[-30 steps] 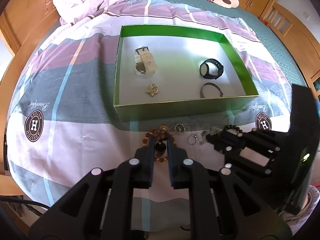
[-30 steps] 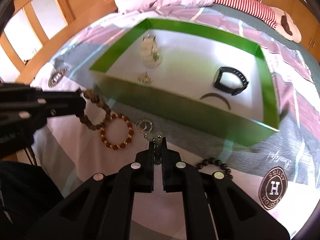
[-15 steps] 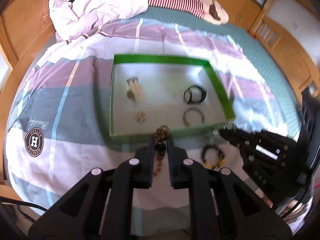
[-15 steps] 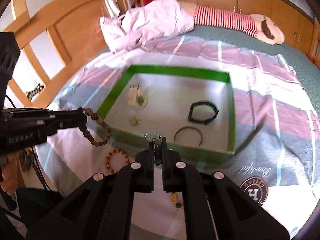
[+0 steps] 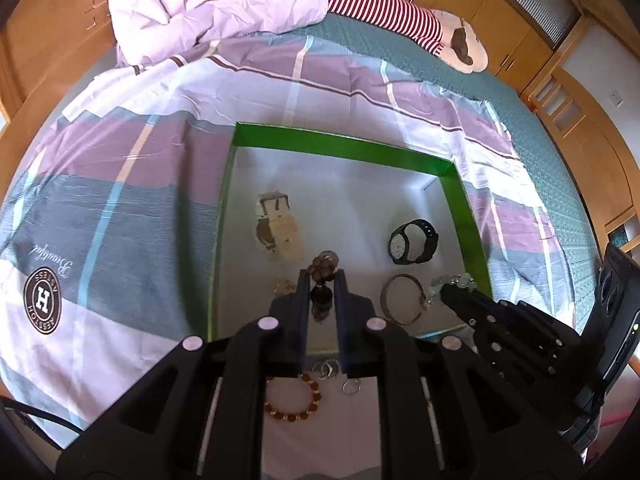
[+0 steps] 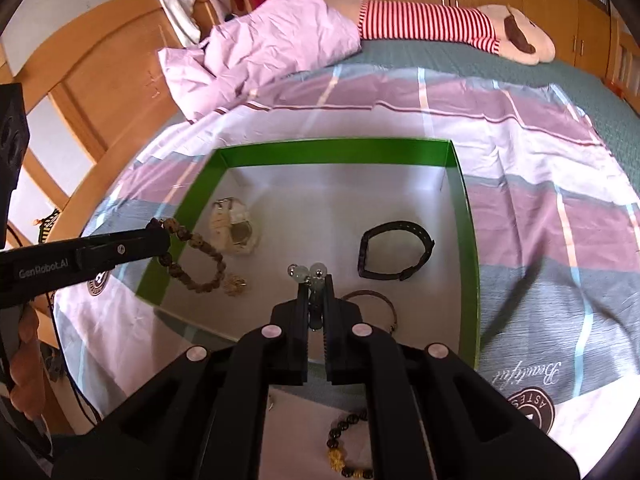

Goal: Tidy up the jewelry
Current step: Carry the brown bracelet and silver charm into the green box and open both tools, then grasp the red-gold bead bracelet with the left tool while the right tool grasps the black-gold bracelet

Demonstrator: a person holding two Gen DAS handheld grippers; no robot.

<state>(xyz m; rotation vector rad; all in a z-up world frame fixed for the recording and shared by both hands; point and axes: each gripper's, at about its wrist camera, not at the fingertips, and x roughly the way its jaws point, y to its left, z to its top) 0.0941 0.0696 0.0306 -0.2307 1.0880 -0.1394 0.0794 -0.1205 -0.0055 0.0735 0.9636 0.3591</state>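
Observation:
A green box (image 5: 344, 147) (image 6: 466, 240) lies on the bed, holding a beige watch (image 5: 276, 226) (image 6: 234, 230), a black watch (image 5: 412, 242) (image 6: 394, 254), a thin bangle (image 5: 402, 300) (image 6: 374, 298) and a gold brooch (image 5: 285, 286) (image 6: 235, 286). My left gripper (image 5: 322, 280) (image 6: 162, 240) is shut on a brown bead bracelet (image 5: 323, 268) (image 6: 198, 264), held above the box's front left. My right gripper (image 6: 316, 286) (image 5: 446, 292) is shut on a pale glass-bead bracelet (image 6: 308, 272) (image 5: 452, 282), held above the box's front.
On the striped bedsheet (image 5: 120, 216) in front of the box lie a red-gold bead bracelet (image 5: 294, 398), small silver rings (image 5: 326, 368) and a black-gold bead bracelet (image 6: 344, 440). A crumpled pink duvet (image 5: 208, 4) and a striped plush toy (image 6: 440, 26) lie at the back.
Both grippers have lifted their bracelets off the sheet and moved forward, from in front of the box to above its front part.

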